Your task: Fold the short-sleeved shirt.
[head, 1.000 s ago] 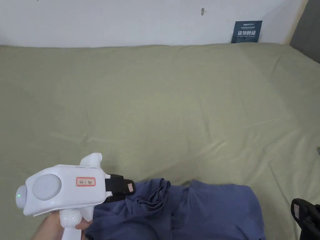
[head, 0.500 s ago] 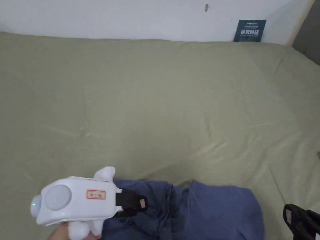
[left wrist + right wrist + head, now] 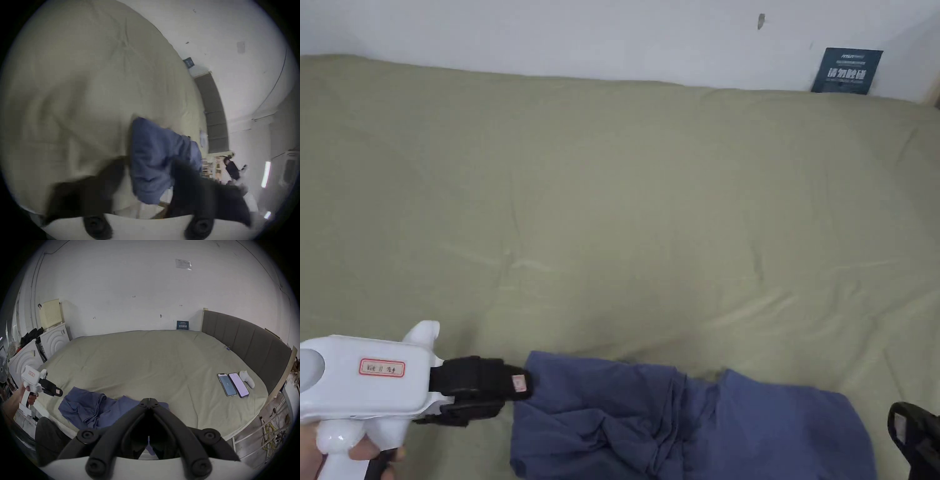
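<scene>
Left gripper (image 3: 509, 389) beside shirt (image 3: 687, 425) edge; jaws apart.

Lighting is soft, even and diffuse indoors; source can't be placed. Head view is sharp with flat exposure, only faint shading along creases of the bed sheet (image 3: 650, 206). Both gripper views are fisheye: heavy barrel distortion, straight edges bowed, black vignette round the circle. Left gripper view is motion-blurred throughout, with the left tongs (image 3: 146, 173) and blue shirt (image 3: 155, 164) smeared. Right gripper view is crisp; two phone screens (image 3: 233, 387) glow bright, no blown glare.
</scene>
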A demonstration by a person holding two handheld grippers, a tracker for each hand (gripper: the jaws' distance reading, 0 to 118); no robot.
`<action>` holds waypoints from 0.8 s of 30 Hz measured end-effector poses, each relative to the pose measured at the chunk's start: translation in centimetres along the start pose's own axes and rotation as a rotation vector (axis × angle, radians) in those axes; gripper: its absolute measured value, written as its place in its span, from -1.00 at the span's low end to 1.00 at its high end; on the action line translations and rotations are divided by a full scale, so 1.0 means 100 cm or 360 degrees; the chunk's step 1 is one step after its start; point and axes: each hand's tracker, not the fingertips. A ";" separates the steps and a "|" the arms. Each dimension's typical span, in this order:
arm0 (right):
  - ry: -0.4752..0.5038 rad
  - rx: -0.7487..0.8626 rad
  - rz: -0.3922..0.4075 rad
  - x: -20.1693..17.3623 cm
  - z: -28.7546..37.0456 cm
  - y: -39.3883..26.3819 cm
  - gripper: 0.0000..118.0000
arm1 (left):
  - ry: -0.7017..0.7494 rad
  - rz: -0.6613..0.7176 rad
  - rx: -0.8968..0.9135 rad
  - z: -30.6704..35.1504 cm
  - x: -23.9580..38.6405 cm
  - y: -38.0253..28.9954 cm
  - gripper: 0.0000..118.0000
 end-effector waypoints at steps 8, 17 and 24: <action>-0.0035 -0.0039 0.0010 0.001 0.002 -0.004 -1.00 | -0.0410 0.0222 -0.0166 -0.048 -0.015 0.009 1.00; -0.0044 -0.0007 0.0008 0.003 0.015 0.003 -1.00 | -0.0088 0.0206 -0.0014 -0.037 0.001 0.012 -0.88; 0.0031 0.0077 0.0036 0.010 0.010 0.013 -1.00 | 0.0249 0.0118 0.0385 0.088 0.024 -0.005 -0.88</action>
